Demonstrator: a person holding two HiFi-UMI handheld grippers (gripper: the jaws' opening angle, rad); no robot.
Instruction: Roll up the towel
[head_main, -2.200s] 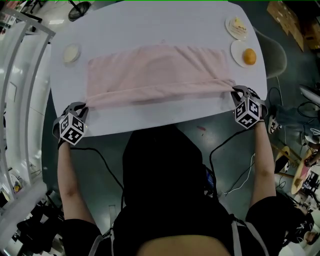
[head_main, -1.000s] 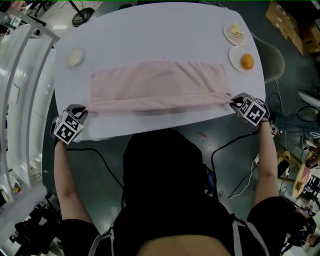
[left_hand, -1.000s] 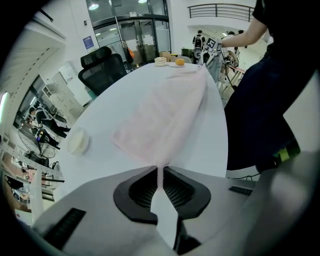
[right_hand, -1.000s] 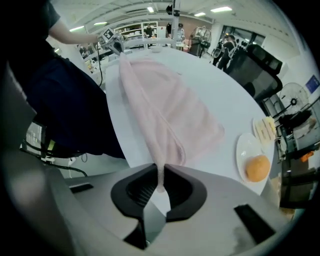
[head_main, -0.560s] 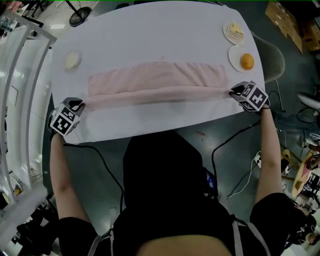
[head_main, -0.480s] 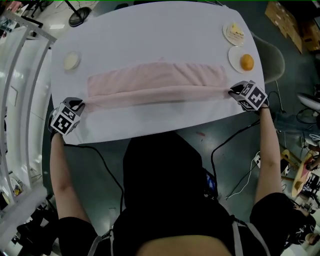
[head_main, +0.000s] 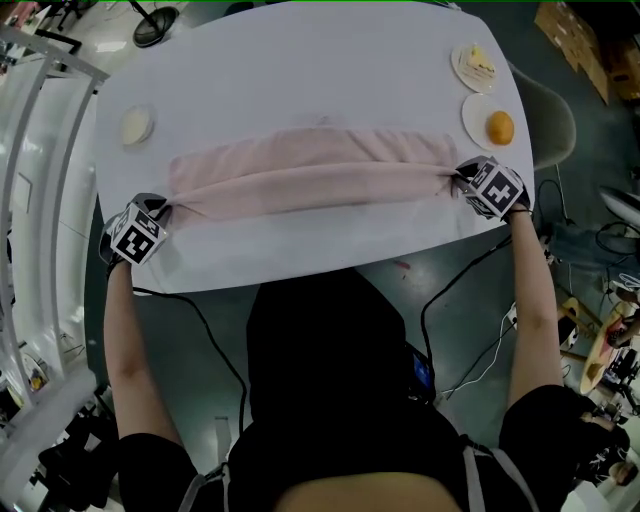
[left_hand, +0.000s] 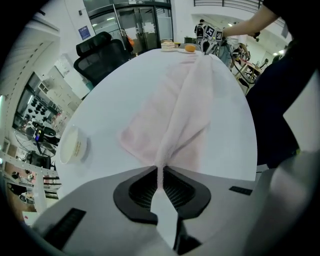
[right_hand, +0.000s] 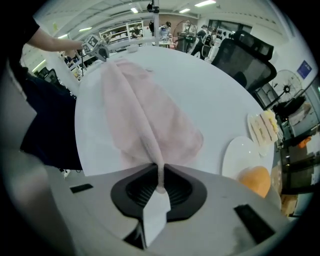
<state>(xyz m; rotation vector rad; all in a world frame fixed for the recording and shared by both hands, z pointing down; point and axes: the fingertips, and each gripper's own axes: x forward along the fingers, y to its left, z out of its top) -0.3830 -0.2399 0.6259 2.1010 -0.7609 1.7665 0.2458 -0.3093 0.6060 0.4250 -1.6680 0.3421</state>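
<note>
We judge the roll to be at its very start: the pink towel (head_main: 310, 175) lies lengthwise across the middle of the white surface (head_main: 300, 70), and only its near long edge is raised, pulled taut into a ridge that runs from one hand to the other and leans over the flat part behind it. The left tool (head_main: 166, 207) is pressed together on the left end of that edge, with a thin fold of cloth pinched between its dark pads. The right tool (head_main: 455, 179) pinches the right end in the same way, and both point steeply down at the surface. Nothing that we could call a coil shows yet, so what is done amounts to a grip on both corners and a first fold-over. What is left, we reckon, is to lay that edge down on the cloth, tuck it, and turn the towel over itself until the far edge is wound in. As for containers, a small pale bowl (head_main: 137, 125) stands near the far left corner of the towel, apart from it, and we cannot tell whether anything is in it. At the far right a plate (head_main: 474, 114) holds an orange (head_main: 500, 128), just beyond the right tool, and a second plate (head_main: 458, 58) farther back holds pale slices of food that we cannot name
</note>
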